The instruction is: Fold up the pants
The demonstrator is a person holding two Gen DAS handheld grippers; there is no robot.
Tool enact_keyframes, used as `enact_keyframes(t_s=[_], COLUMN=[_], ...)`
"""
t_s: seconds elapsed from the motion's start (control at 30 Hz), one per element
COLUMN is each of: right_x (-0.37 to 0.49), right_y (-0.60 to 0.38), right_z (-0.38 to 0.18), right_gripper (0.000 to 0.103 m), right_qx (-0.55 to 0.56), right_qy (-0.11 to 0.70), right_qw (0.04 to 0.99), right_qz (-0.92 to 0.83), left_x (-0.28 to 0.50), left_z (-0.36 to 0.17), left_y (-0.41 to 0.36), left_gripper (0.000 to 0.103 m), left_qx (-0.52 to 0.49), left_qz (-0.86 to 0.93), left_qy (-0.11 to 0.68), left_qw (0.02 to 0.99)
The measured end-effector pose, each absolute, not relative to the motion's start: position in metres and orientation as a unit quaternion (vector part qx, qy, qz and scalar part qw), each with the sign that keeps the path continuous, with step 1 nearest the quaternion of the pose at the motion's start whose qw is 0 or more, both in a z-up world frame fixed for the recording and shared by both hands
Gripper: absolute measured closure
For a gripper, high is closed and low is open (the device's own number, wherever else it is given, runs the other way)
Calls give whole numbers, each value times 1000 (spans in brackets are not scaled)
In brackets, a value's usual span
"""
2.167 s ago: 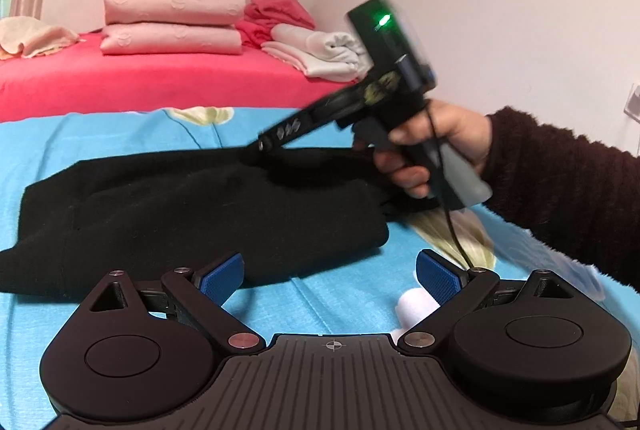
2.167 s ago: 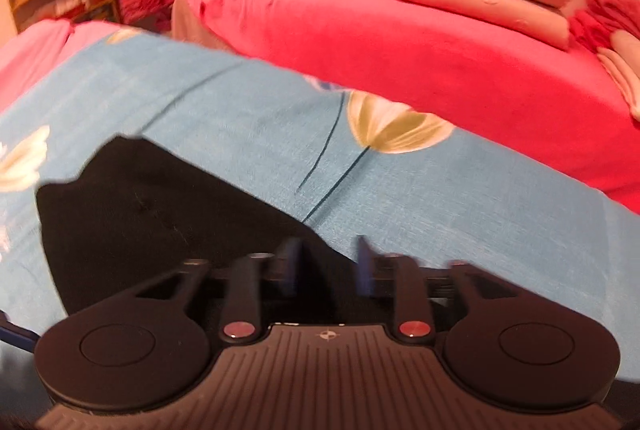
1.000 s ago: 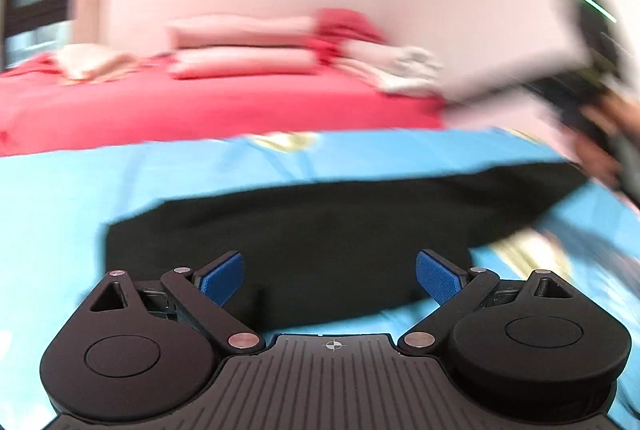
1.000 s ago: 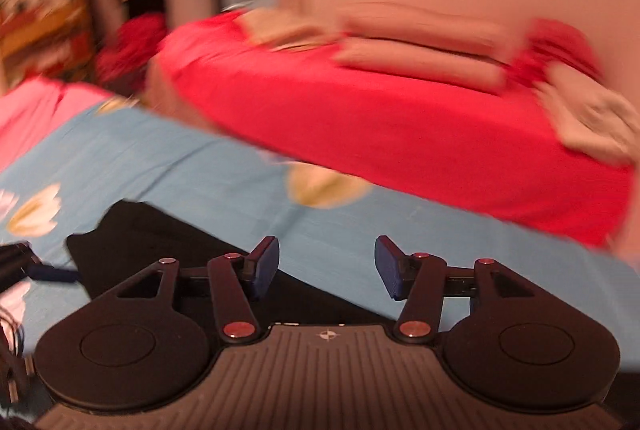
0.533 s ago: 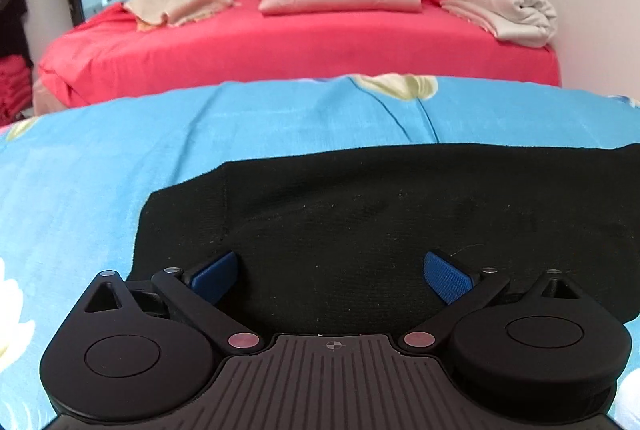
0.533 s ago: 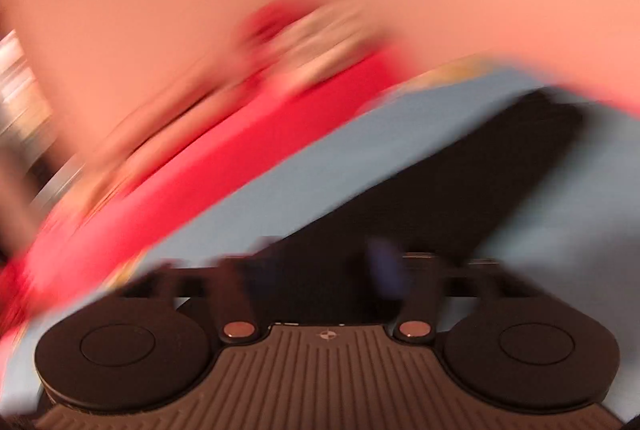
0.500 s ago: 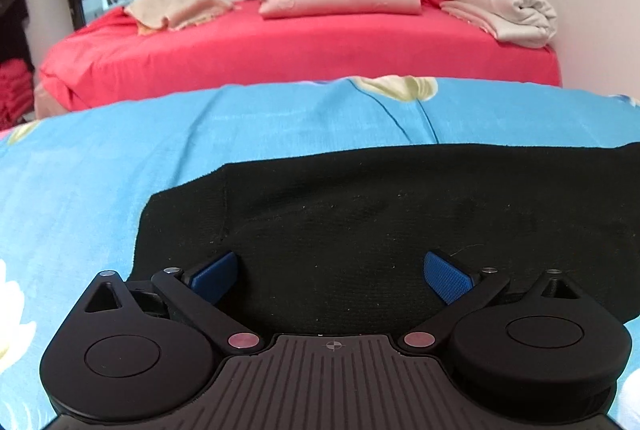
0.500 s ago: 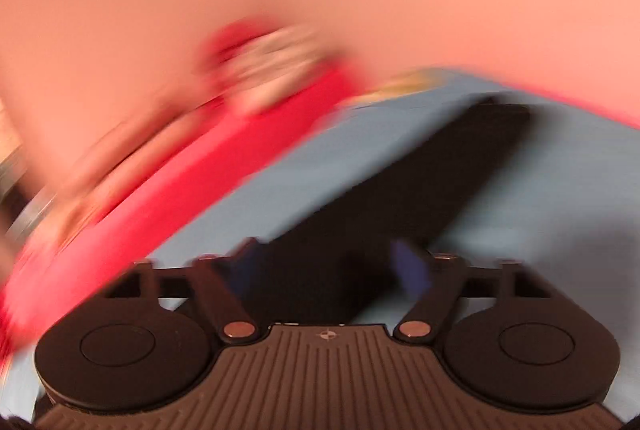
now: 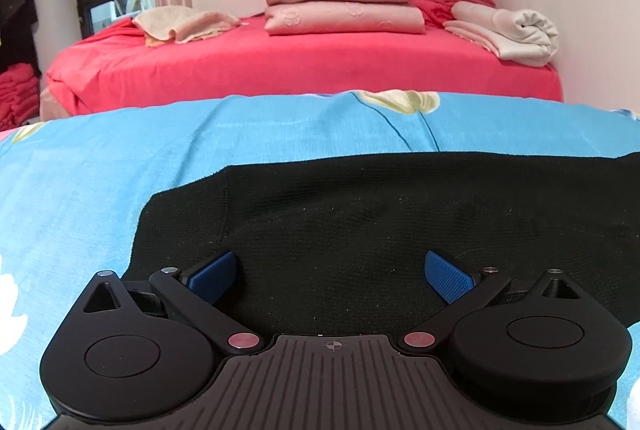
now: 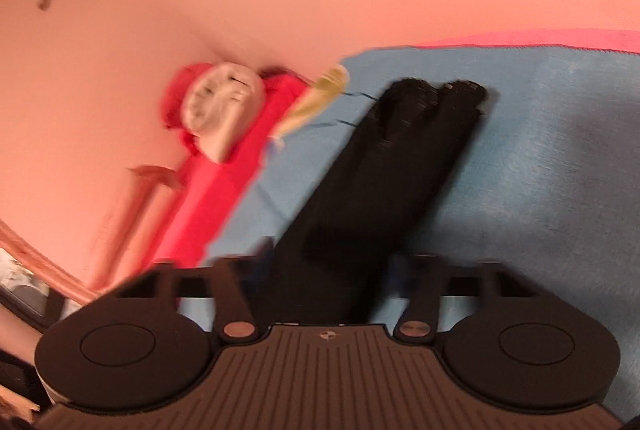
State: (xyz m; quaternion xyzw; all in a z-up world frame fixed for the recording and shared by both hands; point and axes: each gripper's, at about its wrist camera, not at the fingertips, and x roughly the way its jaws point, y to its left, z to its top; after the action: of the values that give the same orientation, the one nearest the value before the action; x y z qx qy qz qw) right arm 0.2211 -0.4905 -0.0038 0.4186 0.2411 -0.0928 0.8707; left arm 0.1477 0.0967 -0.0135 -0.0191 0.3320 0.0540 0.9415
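Left tongs (image 9: 331, 272) gape over black pants (image 9: 400, 222); blurred right tongs' (image 10: 326, 266) grip unclear.

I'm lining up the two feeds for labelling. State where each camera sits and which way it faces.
Left wrist: sits on the left gripper, facing level across the black pants on the blue sheet toward the red bed; its open blue fingers show.
Right wrist: sits on the right gripper, rolled sideways, looking along the pants' legs toward the wall; its blurred fingers straddle the fabric.
Shared: pants, blue sheet, red bed.
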Motion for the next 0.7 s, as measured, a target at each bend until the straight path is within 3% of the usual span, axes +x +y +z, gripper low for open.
enact_keyframes(t_s=[0.13,0.27,0.37,0.4,0.47,0.57,0.7], right_x=[216,229,217,205,182,150,112], right_y=[-505,-528,-525,-520,-504,-456,-348], right_z=[16,0,9,17,32,50,59], right_gripper=[88,87,67,54,42,42,36], right_qx=[381,406,414,398,348,283,180], right_qy=[222,241,248,238,224,217,271], right_qw=[894,874,868,875,894,930,933], right_qz=[-82,-110,-115,-138,-174,-94,154], left_x=[148,149,152,152,150,150,172], left_z=[-14,-14,-8,-3,8,24,18], left_y=[96,95,98,98,97,88,69], left_gripper=[0,0,0,0,0,0,0], left_qx=[-16,-13,-15,-15,-8,0,12], left_qz=[54,53,45,39,28,7,-9], left_qy=[332,335,350,353,343,321,326], left_qw=[941,941,936,935,939,947,945])
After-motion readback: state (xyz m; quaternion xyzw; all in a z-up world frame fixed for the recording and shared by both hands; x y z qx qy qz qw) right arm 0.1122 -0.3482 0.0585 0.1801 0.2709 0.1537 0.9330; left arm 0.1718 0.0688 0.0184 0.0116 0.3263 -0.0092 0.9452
